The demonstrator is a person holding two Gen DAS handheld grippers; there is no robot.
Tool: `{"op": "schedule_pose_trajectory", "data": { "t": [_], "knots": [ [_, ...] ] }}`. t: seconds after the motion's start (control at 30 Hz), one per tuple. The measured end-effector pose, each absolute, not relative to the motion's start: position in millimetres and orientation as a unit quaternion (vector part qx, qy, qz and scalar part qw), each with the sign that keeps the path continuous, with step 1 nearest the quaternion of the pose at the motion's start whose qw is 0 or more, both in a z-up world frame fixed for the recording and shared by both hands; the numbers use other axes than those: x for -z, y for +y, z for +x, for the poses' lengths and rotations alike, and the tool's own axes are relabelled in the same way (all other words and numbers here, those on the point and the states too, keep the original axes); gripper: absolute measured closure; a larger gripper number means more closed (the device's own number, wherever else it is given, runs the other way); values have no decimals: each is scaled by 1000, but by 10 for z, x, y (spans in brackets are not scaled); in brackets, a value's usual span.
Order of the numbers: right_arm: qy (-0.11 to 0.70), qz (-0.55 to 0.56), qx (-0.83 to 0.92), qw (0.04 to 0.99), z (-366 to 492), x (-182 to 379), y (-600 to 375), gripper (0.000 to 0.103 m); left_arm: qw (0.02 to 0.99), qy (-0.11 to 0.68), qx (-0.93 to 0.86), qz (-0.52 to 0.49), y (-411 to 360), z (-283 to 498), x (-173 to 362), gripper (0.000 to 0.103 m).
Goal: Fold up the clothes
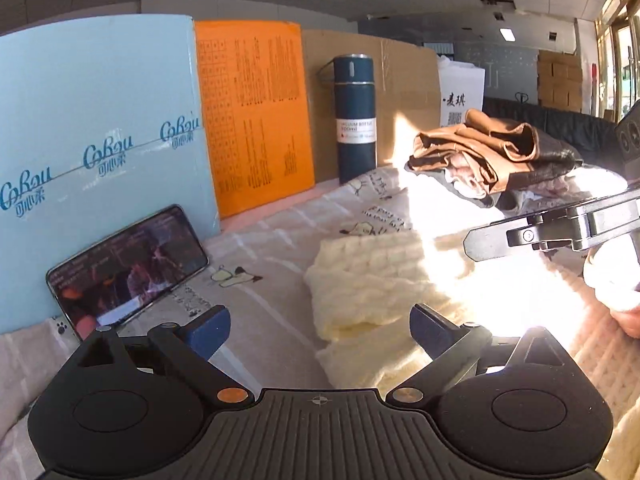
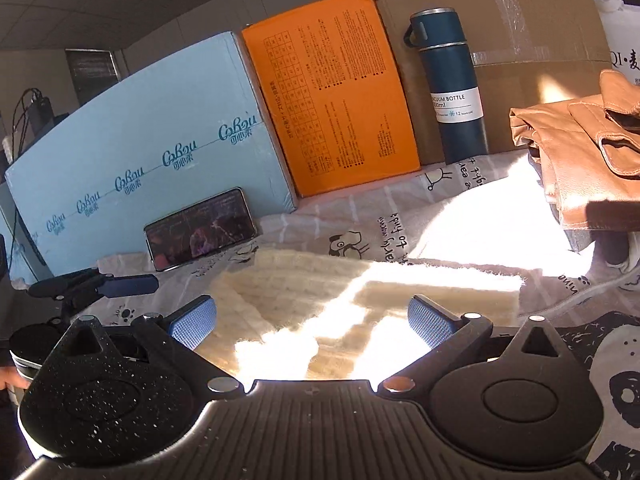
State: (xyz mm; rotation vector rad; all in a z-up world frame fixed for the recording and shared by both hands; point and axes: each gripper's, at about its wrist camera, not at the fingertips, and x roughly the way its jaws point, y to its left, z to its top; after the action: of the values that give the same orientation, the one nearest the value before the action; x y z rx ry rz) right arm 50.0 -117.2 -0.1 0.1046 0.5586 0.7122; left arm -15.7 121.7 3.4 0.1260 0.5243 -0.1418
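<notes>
Right tongs (image 2: 312, 322) spread wide over cream knit sweater (image 2: 304, 292), phone (image 2: 200, 228) behind, brown jacket (image 2: 580, 160) at right

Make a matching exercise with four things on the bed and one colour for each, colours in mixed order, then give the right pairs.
Things:
1. vacuum bottle
2. knitted sweater
3. leather jacket
4. box with the printed tables

Colours:
A. cream
B. orange
C. dark blue
D. tan brown

Pairs: 1-C, 2-A, 3-D, 4-B
</notes>
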Motion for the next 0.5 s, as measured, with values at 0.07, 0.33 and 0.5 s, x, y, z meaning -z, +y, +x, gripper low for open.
{"op": "schedule_pose_trajectory", "data": {
  "t": [0.07, 0.33, 0.5],
  "knots": [
    [283, 15, -324, 903, 505, 47, -1089, 0, 957, 272, 68, 70, 1186, -138, 40, 5],
    [296, -41, -297, 907, 502, 138, -986, 0, 963, 252, 62, 75, 1155, -220, -32, 5],
    [271, 22, -310, 911, 485, 66, -1156, 0, 971, 202, 110, 71, 1058, -444, -272, 5]
  ]
}}
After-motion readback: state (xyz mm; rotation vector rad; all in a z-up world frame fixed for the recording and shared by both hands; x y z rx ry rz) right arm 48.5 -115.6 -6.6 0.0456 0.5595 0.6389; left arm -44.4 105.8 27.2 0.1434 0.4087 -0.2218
